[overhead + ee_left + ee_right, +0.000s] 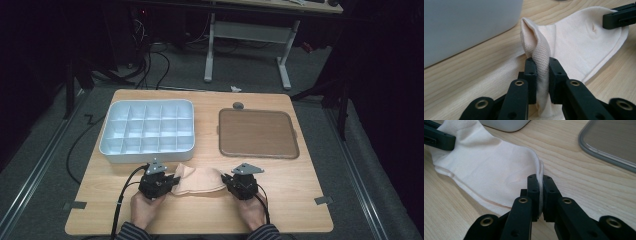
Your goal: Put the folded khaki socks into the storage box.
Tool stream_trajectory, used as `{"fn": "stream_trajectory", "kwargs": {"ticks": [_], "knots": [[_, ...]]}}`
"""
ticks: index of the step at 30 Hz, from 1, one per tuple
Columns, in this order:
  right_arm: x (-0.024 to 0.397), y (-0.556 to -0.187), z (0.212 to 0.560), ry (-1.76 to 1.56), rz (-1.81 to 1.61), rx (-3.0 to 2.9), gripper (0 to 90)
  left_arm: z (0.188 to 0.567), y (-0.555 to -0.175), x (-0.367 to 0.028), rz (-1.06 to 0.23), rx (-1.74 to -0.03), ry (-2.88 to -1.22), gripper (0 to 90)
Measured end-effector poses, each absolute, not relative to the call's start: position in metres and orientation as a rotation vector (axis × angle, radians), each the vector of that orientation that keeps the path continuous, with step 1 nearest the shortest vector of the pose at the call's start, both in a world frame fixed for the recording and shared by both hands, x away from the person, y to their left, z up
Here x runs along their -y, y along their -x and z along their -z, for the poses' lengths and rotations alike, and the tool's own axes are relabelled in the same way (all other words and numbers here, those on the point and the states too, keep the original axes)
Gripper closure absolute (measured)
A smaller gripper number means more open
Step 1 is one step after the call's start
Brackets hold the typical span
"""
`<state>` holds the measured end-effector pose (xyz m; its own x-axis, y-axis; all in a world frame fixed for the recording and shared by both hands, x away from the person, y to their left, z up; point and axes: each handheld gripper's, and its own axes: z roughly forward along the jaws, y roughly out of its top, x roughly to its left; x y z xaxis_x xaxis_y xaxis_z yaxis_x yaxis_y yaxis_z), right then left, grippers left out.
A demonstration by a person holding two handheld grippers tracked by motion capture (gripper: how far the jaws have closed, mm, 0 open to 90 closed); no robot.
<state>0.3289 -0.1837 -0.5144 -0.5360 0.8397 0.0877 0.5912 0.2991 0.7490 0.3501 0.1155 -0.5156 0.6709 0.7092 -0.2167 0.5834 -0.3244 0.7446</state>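
Observation:
A pale peach sock (pixel 199 180) lies flat near the front edge of the wooden table (pixel 300 200), stretched between my two grippers. My left gripper (pixel 172 181) is shut on the sock's left end, where the fabric bunches up into a raised fold (pixel 537 47) between the jaws. The right gripper (pixel 225 179) is shut on the sock's right edge (pixel 539 182), pinching a thin layer of cloth. In the left gripper view the other gripper's black jaw tip (pixel 619 17) rests at the sock's far end. A hand holds each gripper from below.
A white tray with several compartments (pixel 147 131) stands behind the left gripper, its wall (pixel 466 25) close to the sock. A brown flat lid or board with a grey rim (pixel 257 133) lies at the back right. A small dark round object (pixel 238 105) sits behind it.

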Motion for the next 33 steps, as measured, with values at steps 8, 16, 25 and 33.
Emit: {"fn": "stream_trajectory", "kwargs": {"ticks": [8,16,25,33], "knots": [[0.199,-0.326,0.514,-1.316,-1.070,-2.223,86.0,0.515,-0.353,-0.100,-0.160,-0.966,-2.035,79.3],[0.214,-0.322,0.515,-1.346,-1.052,-2.198,86.0,0.516,-0.355,-0.083,-0.175,-0.920,-2.073,78.8],[0.224,-0.323,0.518,-1.348,-1.006,-2.182,85.8,0.523,-0.358,-0.068,-0.211,-0.917,-2.086,78.0],[0.222,-0.326,0.524,-1.351,-0.970,-2.188,85.6,0.529,-0.362,-0.065,-0.242,-0.931,-2.112,76.9]]}}
